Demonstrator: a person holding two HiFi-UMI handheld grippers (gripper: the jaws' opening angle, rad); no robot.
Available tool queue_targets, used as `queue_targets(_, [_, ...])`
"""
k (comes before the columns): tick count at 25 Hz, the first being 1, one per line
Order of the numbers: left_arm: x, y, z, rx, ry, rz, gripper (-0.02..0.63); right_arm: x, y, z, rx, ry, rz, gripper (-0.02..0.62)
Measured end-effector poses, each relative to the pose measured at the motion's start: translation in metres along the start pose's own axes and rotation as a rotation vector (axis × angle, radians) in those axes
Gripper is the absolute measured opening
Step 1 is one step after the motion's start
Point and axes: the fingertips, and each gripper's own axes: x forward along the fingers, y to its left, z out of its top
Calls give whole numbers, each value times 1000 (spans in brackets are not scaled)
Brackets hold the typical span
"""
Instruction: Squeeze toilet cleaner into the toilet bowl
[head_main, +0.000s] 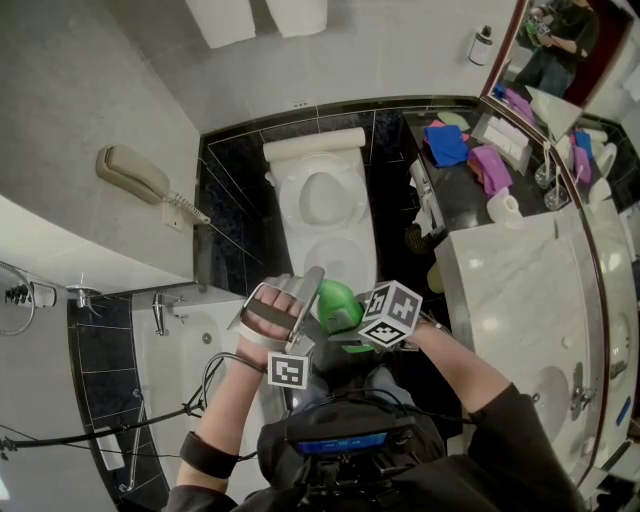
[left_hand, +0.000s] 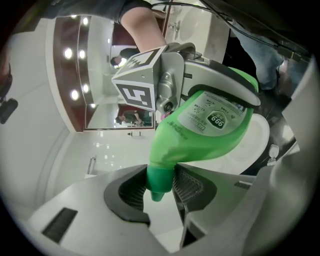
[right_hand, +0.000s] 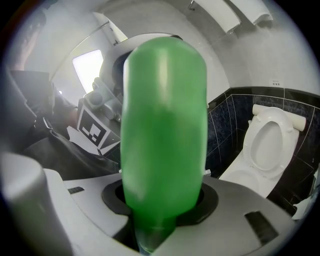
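The left gripper (left_hand: 161, 192) pinches the green cap (left_hand: 159, 180) of the toilet cleaner bottle (left_hand: 210, 132). The right gripper (right_hand: 162, 227) clamps the bottle's body. The open toilet (right_hand: 267, 150) stands ahead of it, to its right.

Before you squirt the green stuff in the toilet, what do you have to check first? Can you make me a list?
1. Bottle held tight: ok. The right tongs are shut round the green bottle.
2. Cap off: not ok. The cap is on the bottle, pinched in the left tongs.
3. Toilet open: ok. The toilet stands open.
4. Bottle over the toilet: not ok. It is held close to the person, short of the toilet.
5. Cleaner left inside the bottle: cannot tell. The green plastic hides it.
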Motion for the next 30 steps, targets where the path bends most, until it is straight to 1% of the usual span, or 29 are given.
queue_targets(2, [0, -5, 0, -13, 5, -41, 160, 0, -7, -6, -18, 27, -39, 188])
queue_targets(4, [0, -13, 1, -45, 8, -100, 156, 0, -18, -14, -54, 72, -107, 188])
queue_targets(7, [-2, -27, 2, -108, 20, -216, 155, -7, -33, -17, -136, 136, -241, 187])
queue_targets(10, [-2, -36, 6, -187, 30, -337, 153, -13, -54, -24, -225, 193, -393, 187])
queue_targets(12, [-3, -39, 7, -212, 41, -404, 153, -18, -68, -30, -280, 225, -488, 187])
queue_targets(16, [-7, -42, 9, -246, 62, -525, 153, -29, -84, -24, -400, 236, -645, 187])
queue_targets(18, [-10, -46, 10, -255, 69, -585, 153, -34, -88, -20, -454, 237, -705, 187])
queue_targets(21, [-11, -59, 4, -214, 92, -646, 153, -38, -93, -21, -509, 254, -756, 187])
queue_targets(23, [-12, -63, 5, -219, 93, -672, 153, -40, -93, -22, -525, 261, -769, 187])
queue_targets(26, [-13, -65, 7, -223, 90, -678, 155, -39, -93, -25, -525, 269, -768, 187])
queue_targets(29, [-13, -68, 7, -198, 96, -670, 161, -35, -90, -29, -495, 260, -742, 187])
queue_targets(30, [-13, -68, 7, -195, 98, -666, 195, -34, -89, -30, -474, 252, -724, 187])
